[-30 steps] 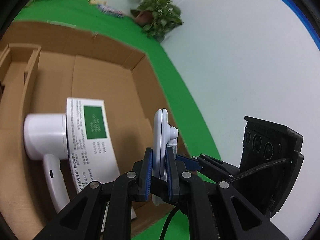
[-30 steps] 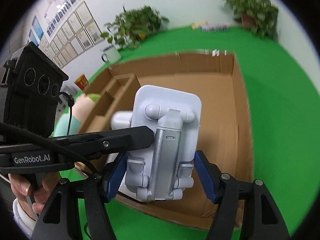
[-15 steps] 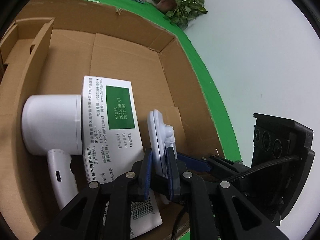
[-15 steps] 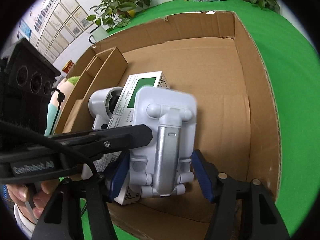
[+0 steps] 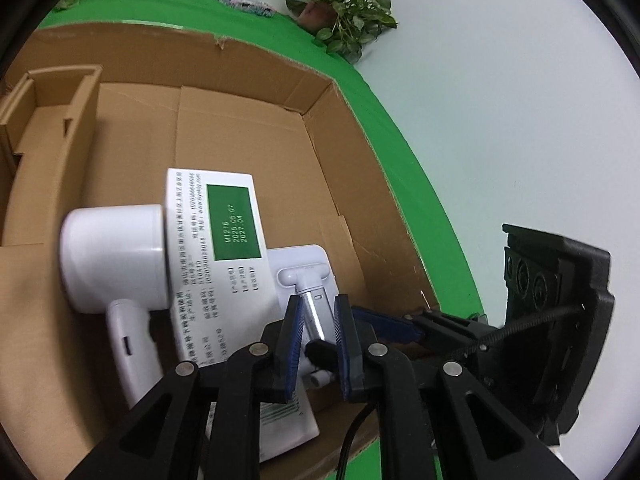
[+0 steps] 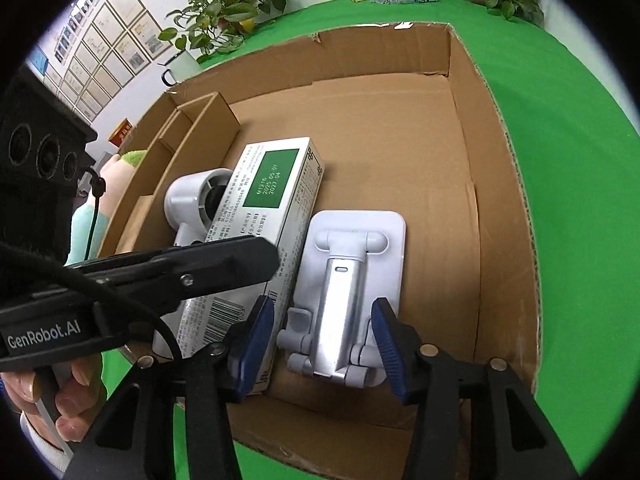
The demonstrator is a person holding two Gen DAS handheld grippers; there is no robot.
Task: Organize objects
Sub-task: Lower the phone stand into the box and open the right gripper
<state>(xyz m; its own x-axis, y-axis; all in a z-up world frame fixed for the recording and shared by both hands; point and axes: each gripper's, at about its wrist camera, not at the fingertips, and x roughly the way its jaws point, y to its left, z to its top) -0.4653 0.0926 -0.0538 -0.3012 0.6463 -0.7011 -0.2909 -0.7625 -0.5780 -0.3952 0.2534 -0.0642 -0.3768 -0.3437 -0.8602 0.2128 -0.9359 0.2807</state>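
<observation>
Lying now flat in the brown cardboard box [image 6: 472, 152], formerly held upright: one white folding phone stand [image 6: 352, 280], left gripper [image 5: 318, 344] and right gripper [image 6: 324, 344] both parted; one white hair dryer [image 5: 116, 256]; one white-and-green printed carton [image 6: 272, 208].

box [image 6: 276, 216] print too small to read; hair dryer [image 6: 192, 204] half hidden behind box

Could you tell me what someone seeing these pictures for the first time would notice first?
Probably the white folding stand lying flat on the floor of the cardboard box, between the open fingers of the right gripper. Right beside it lies a long white carton with a green label, with a white hair dryer against its other side. The bright green table cover around the box also stands out.
</observation>
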